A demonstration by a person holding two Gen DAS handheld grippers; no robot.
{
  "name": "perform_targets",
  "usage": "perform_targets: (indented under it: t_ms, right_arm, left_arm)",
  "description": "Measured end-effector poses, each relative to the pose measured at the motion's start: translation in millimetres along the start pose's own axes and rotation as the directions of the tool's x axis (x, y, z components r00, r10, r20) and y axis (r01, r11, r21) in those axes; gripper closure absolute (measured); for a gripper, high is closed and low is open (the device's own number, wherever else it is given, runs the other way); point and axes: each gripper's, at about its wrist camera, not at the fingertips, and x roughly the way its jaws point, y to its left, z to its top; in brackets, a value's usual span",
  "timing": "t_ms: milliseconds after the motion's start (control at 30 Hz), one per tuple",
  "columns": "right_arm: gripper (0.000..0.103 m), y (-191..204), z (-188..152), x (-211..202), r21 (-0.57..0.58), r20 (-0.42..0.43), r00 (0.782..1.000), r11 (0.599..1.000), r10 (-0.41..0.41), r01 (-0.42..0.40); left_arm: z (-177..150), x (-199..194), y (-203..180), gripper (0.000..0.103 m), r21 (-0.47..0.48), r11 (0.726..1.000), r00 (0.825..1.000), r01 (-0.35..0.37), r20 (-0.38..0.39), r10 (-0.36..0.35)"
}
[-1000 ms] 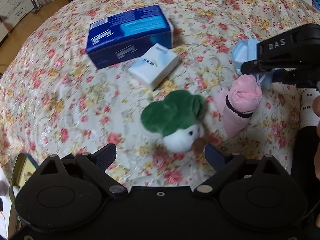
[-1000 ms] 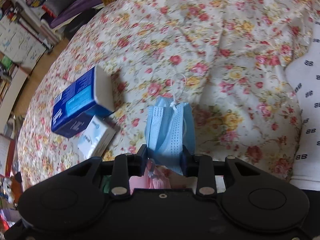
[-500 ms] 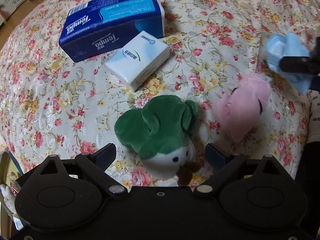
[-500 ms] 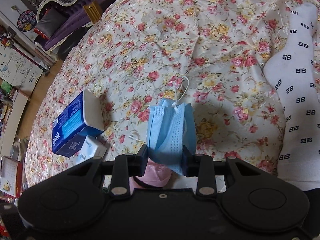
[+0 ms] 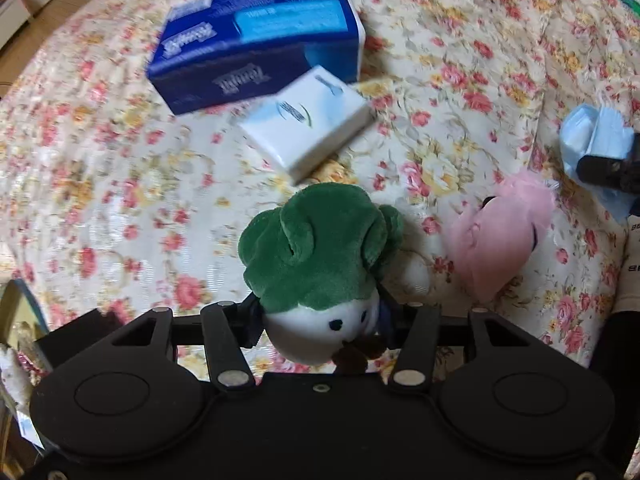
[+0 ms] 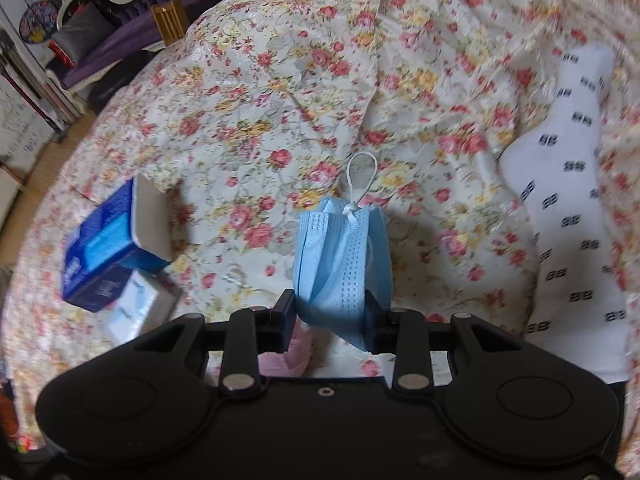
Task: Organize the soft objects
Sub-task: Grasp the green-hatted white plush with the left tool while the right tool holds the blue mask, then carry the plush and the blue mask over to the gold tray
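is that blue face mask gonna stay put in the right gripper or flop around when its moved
Probably floppy: the face mask is thin pleated cloth, folded and bunched between the right gripper fingers. It looks very light, so the pinch should hold. Its ear loop sticks out loose and may snag on the bedspread.

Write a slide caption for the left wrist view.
Left hand-held gripper closed on green-capped plush, beside pink plush on floral bedspread.

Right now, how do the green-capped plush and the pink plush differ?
The green-capped plush is green over a white face; the pink plush is pink all over. The left gripper has its jaws closed on the green-capped plush, while the pink plush lies free on the floral bedspread. Both are soft toys, side by side.
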Motion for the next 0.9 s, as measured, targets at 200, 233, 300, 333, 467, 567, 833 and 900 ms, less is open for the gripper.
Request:
perform_targets:
  t_ms: [200,233,300,333,467,567,833,900]
  right_arm:
    - [0.071,9.9,-6.2,1.9,-0.042,-0.004,1.0,0.999,-0.01,0.009]
    - [0.071,11.9,-7.4,1.8,-0.049,0.001,1.0,0.999,-0.019,0.019]
    - [0.071,15.7,-9.5,-0.2,-0.064,0.012,0.999,0.997,-0.032,0.033]
    - [0.071,17.4,-10.4,-2.5,-0.069,0.019,0.999,0.997,-0.034,0.035]
    - [0.071,23.2,-14.5,-19.2,-0.095,0.064,0.997,0.994,-0.039,0.045]
    - [0.071,28.7,-23.0,-33.0,-0.123,0.093,0.995,0.991,-0.038,0.049]
    - [0.071,60.4,-60.7,-76.2,-0.234,0.126,0.991,0.972,0.039,-0.008]
    - [0.071,72.4,-72.6,-88.3,-0.272,0.113,0.991,0.961,0.077,-0.044]
  left_arm:
    - [-9.8,-42.0,17.5,0.052,-0.002,1.0,0.998,0.018,0.053,-0.018]
    - [-11.3,-48.2,20.8,0.052,-0.001,1.0,0.998,0.02,0.064,-0.02]
    - [-15.0,-58.8,29.5,0.052,-0.001,1.0,0.996,0.022,0.085,-0.022]
    - [-18.5,-64.8,35.2,0.052,0.0,1.0,0.995,0.021,0.093,-0.021]
    - [-31.9,-85.4,65.8,0.051,-0.019,1.0,0.992,-0.004,0.126,0.006]
    - [-44.4,-96.7,91.3,0.051,-0.047,0.998,0.99,-0.039,0.137,0.045]
    - [-80.0,-111.2,169.1,0.051,-0.162,0.98,0.981,-0.119,0.134,0.141]
    - [-90.4,-111.7,189.5,0.051,-0.202,0.97,0.979,-0.136,0.122,0.162]
